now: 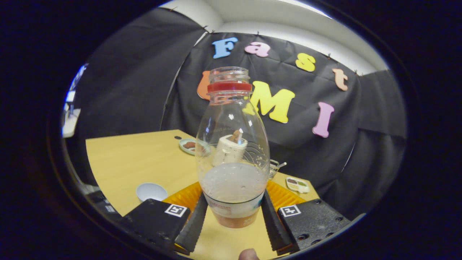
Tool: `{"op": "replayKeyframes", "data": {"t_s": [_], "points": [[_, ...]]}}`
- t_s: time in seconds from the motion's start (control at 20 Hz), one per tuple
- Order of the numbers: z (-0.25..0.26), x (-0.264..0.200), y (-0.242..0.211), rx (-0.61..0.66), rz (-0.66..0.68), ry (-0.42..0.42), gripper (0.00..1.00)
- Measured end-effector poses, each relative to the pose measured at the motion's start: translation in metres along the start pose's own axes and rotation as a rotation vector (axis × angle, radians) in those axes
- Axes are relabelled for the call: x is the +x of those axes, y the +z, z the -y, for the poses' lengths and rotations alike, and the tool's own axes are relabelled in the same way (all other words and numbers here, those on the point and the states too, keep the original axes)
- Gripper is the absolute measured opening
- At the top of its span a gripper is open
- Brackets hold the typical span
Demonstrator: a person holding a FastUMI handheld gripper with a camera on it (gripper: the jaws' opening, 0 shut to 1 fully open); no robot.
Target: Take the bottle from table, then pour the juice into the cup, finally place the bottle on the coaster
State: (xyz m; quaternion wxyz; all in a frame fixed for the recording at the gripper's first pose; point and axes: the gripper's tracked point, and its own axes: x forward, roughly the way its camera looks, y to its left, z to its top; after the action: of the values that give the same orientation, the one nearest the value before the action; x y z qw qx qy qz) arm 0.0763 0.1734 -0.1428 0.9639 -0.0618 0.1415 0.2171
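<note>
The gripper (pixel 234 216) is squeezing the bottle (pixel 232 151) from both sides. Its two fingers are pressing on the low part of the bottle, near the label, so the bottle is sitting right between them. A small bit of a fingertip (pixel 248 254) is peeking in at the very near edge, below the bottle.

The bottle is standing straight up. It is see-through, with a red ring (pixel 229 86) around its neck, and its mouth is open with no cap on. Some juice is sitting in the bottom part, and the top part is looking empty. I cannot tell if the bottle is resting on the table (pixel 137 159) or is a little bit off it.

Just behind the bottle, an orange coaster (pixel 182 196) with ridges is poking out on both sides of the fingers. A small white cup (pixel 151 190) is waiting on the table just off to the left side of the fingers. I cannot tell if any juice is in it.

Farther away, a tall pale cup-like thing (pixel 231 148) is showing through the bottle. A little round dish (pixel 189 145) is sitting behind it to the left, and a small tray (pixel 297 184) is lying to the right near the table's edge.

My guess is the taking step is being done now. Whether pouring has happened I cannot say. Putting the bottle on the coaster is left to do.
</note>
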Motion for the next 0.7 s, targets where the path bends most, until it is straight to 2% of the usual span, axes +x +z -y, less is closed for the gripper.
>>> {"op": "replayKeyframes", "data": {"t_s": [0.05, 0.35, 0.55, 0.7], "points": [[0.003, 0.007, 0.004, 0.057, 0.003, 0.016, 0.78], [0.019, 0.07, 0.005, 0.194, 0.001, 0.056, 0.78], [0.016, 0.134, 0.002, 0.178, 0.012, 0.087, 0.78], [0.009, 0.175, -0.023, 0.16, -0.005, 0.104, 0.79]]}}
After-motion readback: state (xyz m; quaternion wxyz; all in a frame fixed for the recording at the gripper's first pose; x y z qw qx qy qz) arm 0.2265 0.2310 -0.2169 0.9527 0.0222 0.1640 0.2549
